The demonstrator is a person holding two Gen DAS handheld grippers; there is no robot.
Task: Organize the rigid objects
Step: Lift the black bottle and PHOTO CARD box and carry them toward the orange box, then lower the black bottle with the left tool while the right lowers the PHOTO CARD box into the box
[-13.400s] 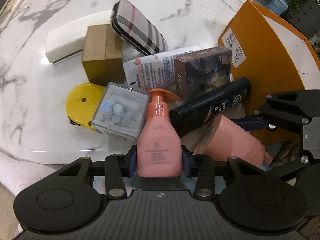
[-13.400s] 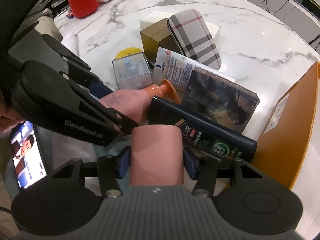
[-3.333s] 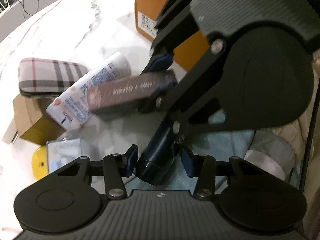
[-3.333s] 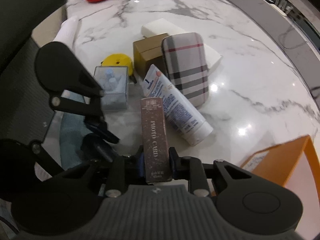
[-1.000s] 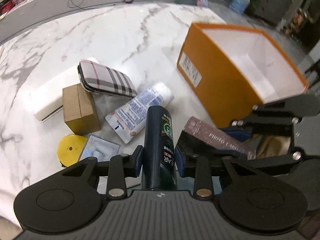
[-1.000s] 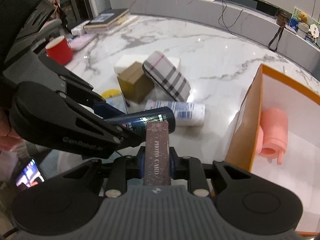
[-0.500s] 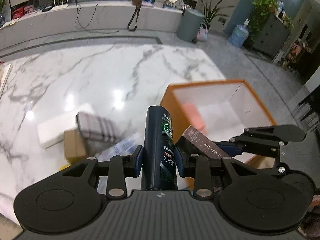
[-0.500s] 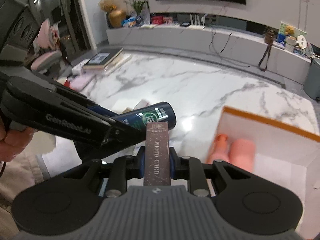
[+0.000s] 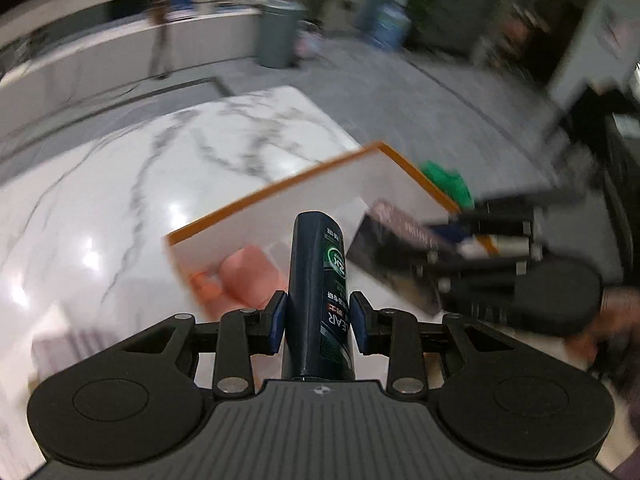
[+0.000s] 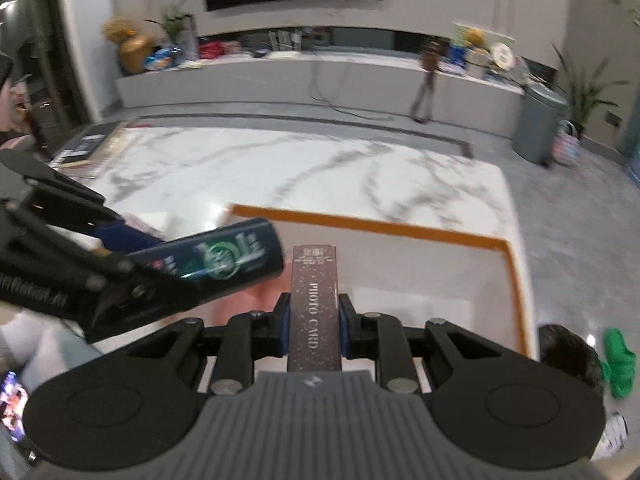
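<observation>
My left gripper [image 9: 318, 314] is shut on a dark blue bottle [image 9: 318, 280] with a green label, held over the near edge of the orange box [image 9: 280, 188]. Inside that white-lined box lies a pink pump bottle [image 9: 248, 276]. My right gripper [image 10: 311, 320] is shut on a slim brown photo card box [image 10: 314, 300], above the orange box [image 10: 372, 226]. In the right wrist view the blue bottle [image 10: 224, 256] and the left gripper [image 10: 132, 256] come in from the left. The photo card box [image 9: 400, 252] and right gripper [image 9: 452, 240] show blurred at the right of the left wrist view.
The box stands on a white marble table [image 10: 280, 160]. A plaid case [image 9: 68, 348] lies blurred at the lower left of the left wrist view. A green object [image 10: 620, 360] lies on the floor beyond the table's right edge. A grey bin [image 10: 538, 124] stands farther back.
Both grippers have risen and swung over the orange box with their loads. The pile of loose items has dropped out of sight at the lower left.
</observation>
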